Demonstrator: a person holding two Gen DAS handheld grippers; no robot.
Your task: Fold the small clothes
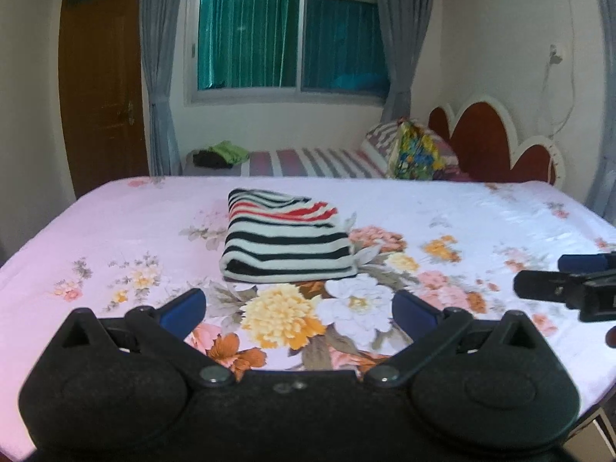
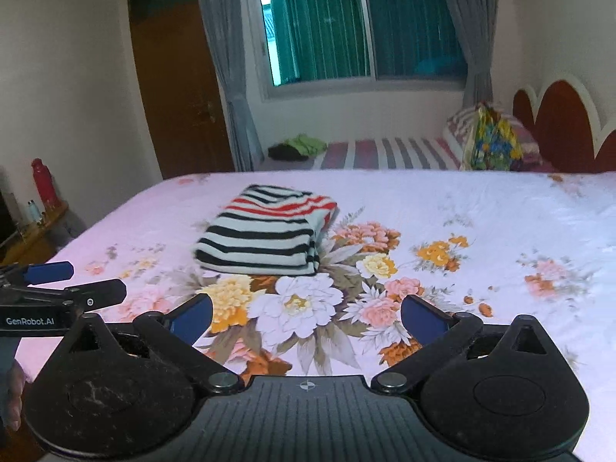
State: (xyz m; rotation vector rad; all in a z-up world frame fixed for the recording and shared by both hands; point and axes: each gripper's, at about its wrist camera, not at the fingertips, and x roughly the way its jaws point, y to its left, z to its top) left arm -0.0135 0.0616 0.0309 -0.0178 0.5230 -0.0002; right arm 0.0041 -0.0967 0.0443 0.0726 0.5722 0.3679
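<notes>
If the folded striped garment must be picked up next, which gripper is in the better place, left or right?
Left, by a small margin. The striped garment lies almost straight ahead of the open left gripper. From the open right gripper it sits off to the left. Both are empty and clear of it.

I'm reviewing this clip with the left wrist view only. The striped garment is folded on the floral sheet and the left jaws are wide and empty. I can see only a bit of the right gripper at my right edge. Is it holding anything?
Observer: No. The right wrist view shows the right gripper open over the floral sheet with nothing between its fingers. The striped garment lies beyond it, untouched.
Operator: Is there anything left of the sheet that I miss?
Observer: A red bottle stands on a wooden shelf.
Operator: Is the person visible?
Observer: Only part of a hand shows, at the lower left edge, below the left gripper.
</notes>
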